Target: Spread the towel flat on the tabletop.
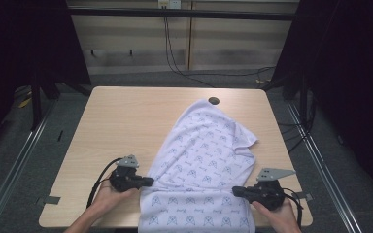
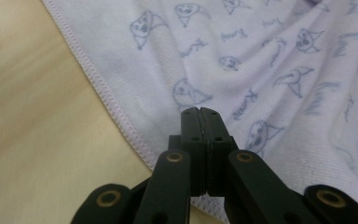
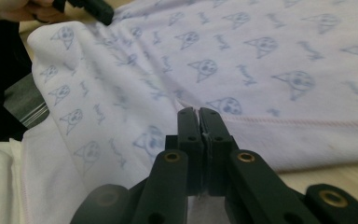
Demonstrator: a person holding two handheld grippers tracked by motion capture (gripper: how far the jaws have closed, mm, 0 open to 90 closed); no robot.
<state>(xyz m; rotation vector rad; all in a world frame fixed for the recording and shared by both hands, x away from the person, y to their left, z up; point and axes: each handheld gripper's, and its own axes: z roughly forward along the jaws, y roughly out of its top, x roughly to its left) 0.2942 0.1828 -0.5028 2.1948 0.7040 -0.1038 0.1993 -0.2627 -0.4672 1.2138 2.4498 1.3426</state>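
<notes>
A pale lilac cloth (image 1: pixel 204 155) printed with blue cat faces lies crumpled across the wooden table (image 1: pixel 126 121), and its near end hangs over the front edge. My left gripper (image 1: pixel 150 182) sits at the cloth's left hem near the front. In the left gripper view the jaws (image 2: pixel 200 109) are pressed together where the stitched hem of the cloth (image 2: pixel 261 60) runs under them. My right gripper (image 1: pixel 234 190) sits at the right hem. Its jaws (image 3: pixel 198 109) are together with a sliver of cloth (image 3: pixel 261 60) between the pads. The left gripper (image 3: pixel 95 9) appears far off in the right gripper view.
A round cable hole (image 1: pixel 213 101) lies in the table just beyond the cloth's far tip. Bare wood (image 1: pixel 116 126) spreads to the left of the cloth. Black cables (image 1: pixel 184 68) run over the floor behind the table, and dark curtains stand on both sides.
</notes>
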